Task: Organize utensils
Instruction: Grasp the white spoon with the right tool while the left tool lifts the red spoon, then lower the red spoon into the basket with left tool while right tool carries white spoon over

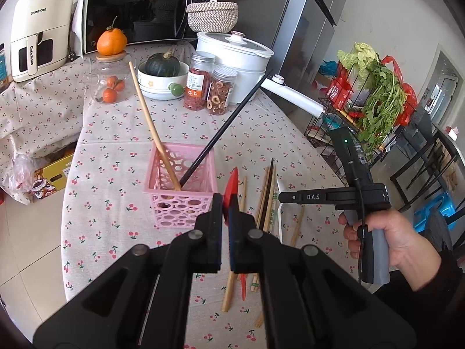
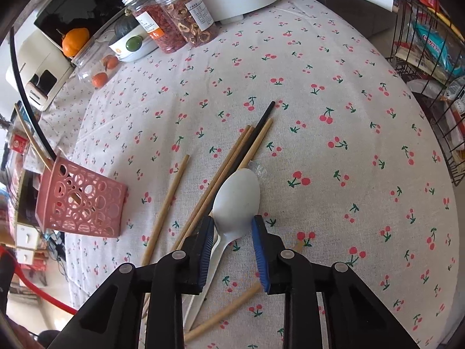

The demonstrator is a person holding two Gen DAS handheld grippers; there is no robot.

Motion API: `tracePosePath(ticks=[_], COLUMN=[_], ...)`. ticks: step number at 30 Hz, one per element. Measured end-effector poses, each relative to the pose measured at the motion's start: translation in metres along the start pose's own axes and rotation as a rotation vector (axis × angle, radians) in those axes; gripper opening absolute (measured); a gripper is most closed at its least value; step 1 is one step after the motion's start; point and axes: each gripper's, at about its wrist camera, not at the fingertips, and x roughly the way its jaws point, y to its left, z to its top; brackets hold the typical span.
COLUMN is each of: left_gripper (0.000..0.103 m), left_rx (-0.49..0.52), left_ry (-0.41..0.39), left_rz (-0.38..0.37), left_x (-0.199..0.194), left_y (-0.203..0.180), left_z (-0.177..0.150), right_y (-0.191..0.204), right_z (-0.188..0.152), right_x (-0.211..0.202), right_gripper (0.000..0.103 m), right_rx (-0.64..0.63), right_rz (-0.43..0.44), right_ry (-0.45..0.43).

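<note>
Left wrist view:
Left gripper (image 1: 226, 209): jaws pinching a red plastic utensil (image 1: 231, 187), which sticks up from between the pads, held above the tabletop (image 1: 116, 180).
Pink basket (image 1: 181, 186): stands upright on the cherry-print cloth just ahead of the left gripper; a wooden chopstick (image 1: 154, 128) and a black chopstick (image 1: 226, 125) lean inside it.
Loose chopsticks (image 1: 268, 195): a cluster of wooden ones and a dark one lies on the tabletop to the right of the basket.
Right hand (image 1: 389, 238): grips the handle of the other gripper at the right edge; its jaws are hidden here.
Background: jars, a bowl with a green squash, a white pot and a microwave stand at the far side.

Right wrist view:
Right gripper (image 2: 232, 226): jaws narrowed around the white plastic spoon (image 2: 237, 195), one pad at each side where the bowl meets the handle; whether the pads press on it I cannot tell.
White plastic spoon: lies on the tabletop (image 2: 348, 145), partly over the chopstick cluster (image 2: 244, 151).
Pink basket (image 2: 81, 200): at the left, well apart from the spoon.
</note>
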Motion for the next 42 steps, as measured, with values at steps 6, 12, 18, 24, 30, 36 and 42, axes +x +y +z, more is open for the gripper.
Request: tracePosePath(ticks=[6, 12, 18, 24, 30, 36, 42], left_gripper=[0.004, 0.004, 0.004, 0.004, 0.004, 0.004, 0.004], left_rx=[0.006, 0.005, -0.004, -0.011, -0.01, -0.006, 0.002], left_ry=[-0.018, -0.013, 0.004, 0.0, -0.07, -0.189, -0.372], left_rz=[-0.004, -0.006, -0.001, -0.004, -0.019, -0.029, 0.029], left_x=[-0.007, -0.005, 0.0, -0.001, -0.024, -0.057, -0.086], left_y=[-0.001, -0.002, 0.004, 0.006, 0.006, 0.005, 0.009], left_z=[0.002, 0.001, -0.001, 0.002, 0.009, 0.022, 0.043], right_y=[-0.014, -0.014, 0.005, 0.004, -0.002, 0.008, 0.036], right_z=[-0.006, 0.003, 0.011, 0.014, 0.009, -0.006, -0.018], right_x=[-0.011, -0.006, 0.019, 0.021, -0.016, -0.076, -0.124], right_gripper=[0.012, 0.049, 0.049, 0.033, 0.033, 0.033, 0.033], right_rx=[0.029, 0.082, 0.023, -0.002, 0.016, -0.01, -0.098], right_rz=[0.03, 0.068, -0.079, -0.113, -0.057, 0.018, -0.004], right_ry=[-0.004, -0.005, 0.016, -0.016, -0.122, -0.298, -0.507])
